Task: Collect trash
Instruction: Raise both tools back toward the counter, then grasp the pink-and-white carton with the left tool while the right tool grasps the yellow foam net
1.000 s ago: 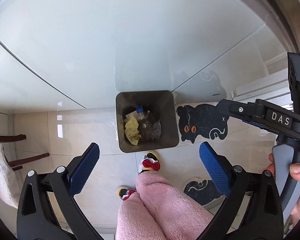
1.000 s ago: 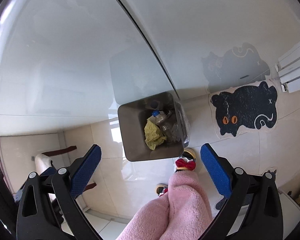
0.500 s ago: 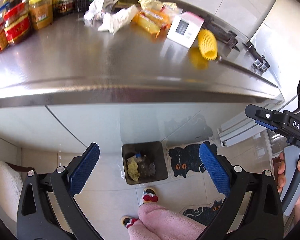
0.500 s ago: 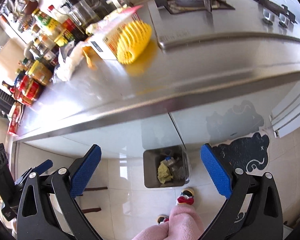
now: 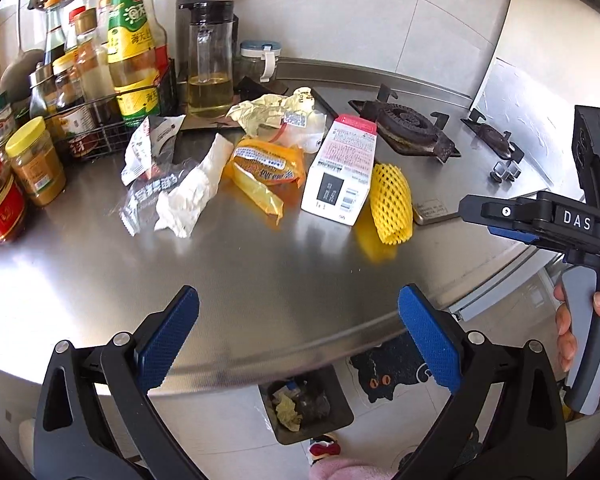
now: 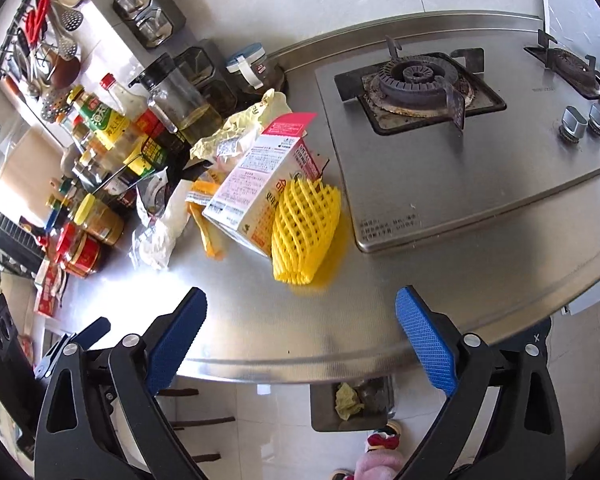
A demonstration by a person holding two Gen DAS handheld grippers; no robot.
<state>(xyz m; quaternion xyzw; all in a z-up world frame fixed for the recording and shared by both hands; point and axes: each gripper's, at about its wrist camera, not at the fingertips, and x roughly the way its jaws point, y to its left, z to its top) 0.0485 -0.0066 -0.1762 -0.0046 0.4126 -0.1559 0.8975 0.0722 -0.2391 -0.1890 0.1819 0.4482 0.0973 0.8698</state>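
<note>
Up close, the left gripper [image 5: 298,334] has its blue-padded jaws spread wide with nothing between them, hovering over the near edge of a stainless steel counter [image 5: 260,272]. The right gripper [image 6: 300,338] is also wide, its jaws closing slightly, and empty; a person's hand [image 5: 576,336] holds its grey handle.

Taking the pink-and-white carton [image 5: 342,170] lying on the counter as the landmark: a yellow foam fruit net [image 5: 392,202] touches its right side. Just left of it lies an orange snack wrapper [image 5: 266,168], then crumpled white tissue [image 5: 192,196] and a clear printed wrapper [image 5: 150,196]. Behind the carton sits crumpled pale yellow paper [image 5: 268,114]. Further left stand sauce bottles and jars [image 5: 100,76]. To the right is a gas hob burner [image 6: 416,84].

Below the counter edge, well in front of the carton, a dark square trash bin [image 5: 306,408] stands on the tiled floor, already holding crumpled waste. A black cat-shaped mat [image 5: 392,372] lies beside the bin.
</note>
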